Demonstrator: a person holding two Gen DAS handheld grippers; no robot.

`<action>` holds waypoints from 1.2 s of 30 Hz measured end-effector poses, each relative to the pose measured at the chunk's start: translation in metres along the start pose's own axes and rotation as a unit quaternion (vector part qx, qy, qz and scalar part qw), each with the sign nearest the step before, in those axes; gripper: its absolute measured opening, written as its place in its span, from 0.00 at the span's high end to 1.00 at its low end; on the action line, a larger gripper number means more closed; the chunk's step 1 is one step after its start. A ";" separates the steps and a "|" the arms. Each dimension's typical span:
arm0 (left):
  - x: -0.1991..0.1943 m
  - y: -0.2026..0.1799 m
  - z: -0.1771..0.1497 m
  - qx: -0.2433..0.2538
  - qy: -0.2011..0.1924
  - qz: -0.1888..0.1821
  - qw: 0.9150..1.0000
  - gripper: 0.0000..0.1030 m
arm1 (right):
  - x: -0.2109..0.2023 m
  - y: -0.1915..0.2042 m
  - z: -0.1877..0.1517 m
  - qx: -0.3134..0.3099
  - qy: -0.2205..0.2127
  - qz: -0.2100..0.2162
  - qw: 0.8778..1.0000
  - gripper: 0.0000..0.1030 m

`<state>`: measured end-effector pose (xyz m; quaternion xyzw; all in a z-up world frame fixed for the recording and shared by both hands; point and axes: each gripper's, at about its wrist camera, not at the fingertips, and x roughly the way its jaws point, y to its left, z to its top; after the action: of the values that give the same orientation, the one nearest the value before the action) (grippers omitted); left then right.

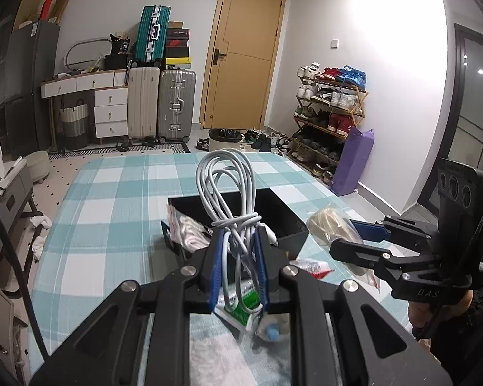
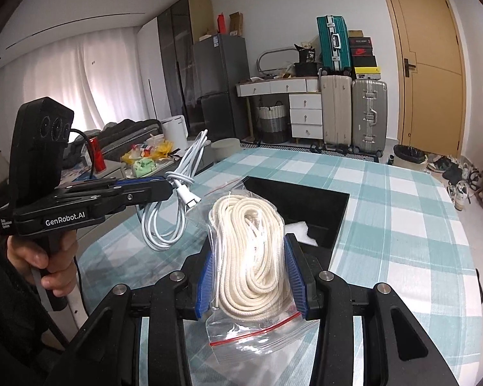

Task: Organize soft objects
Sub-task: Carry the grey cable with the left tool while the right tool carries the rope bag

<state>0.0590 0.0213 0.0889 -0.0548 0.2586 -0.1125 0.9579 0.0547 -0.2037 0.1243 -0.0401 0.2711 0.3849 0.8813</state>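
I am holding a bundle of white cable point(image 1: 230, 193) in my left gripper point(image 1: 240, 241), its blue pads clamped tight on the wrapped middle, so the loops are standing up above the jaws and the plug ends are hanging below. In the right wrist view the same cable point(image 2: 174, 193) is sticking out of that gripper point(image 2: 164, 186) on the left, lifted clear of the cloth. My right gripper point(image 2: 249, 257) is gripping a clear zip bag of cream rope point(image 2: 251, 257), the pads pressing on both sides of the coil and the bag's red seal hanging near the camera. From the left wrist view that bag point(image 1: 331, 225) is showing to the right. Just beyond both loads a black open box point(image 2: 306, 206) is sitting on the teal checked tablecloth point(image 2: 402, 218), with something white inside. Near the left gripper, small packets point(image 1: 241, 312) are lying on the cloth. Farther off, suitcases point(image 1: 162, 103) are standing beside a wooden door point(image 1: 244, 54), and a shoe rack point(image 1: 328, 112) is standing at the right wall.
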 end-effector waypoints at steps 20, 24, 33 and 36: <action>0.052 0.013 0.021 0.003 0.006 0.015 1.000 0.84 | 0.038 -0.027 0.024 0.041 0.002 -0.014 0.999 0.61; 0.061 0.014 0.022 0.004 0.008 0.019 1.000 0.84 | 0.046 -0.031 0.028 0.045 0.000 -0.017 0.999 0.61; 0.084 0.016 0.019 0.005 0.019 0.027 0.999 0.84 | 0.065 -0.038 0.032 0.045 0.004 -0.012 0.999 0.61; 0.089 0.015 0.019 0.010 0.020 0.032 0.999 0.84 | 0.074 -0.041 0.032 0.046 0.007 -0.013 0.999 0.60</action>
<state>0.1463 0.0147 0.0602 -0.0341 0.2784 -0.0852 0.9561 0.1389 -0.1749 0.1083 -0.0059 0.2944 0.3605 0.8850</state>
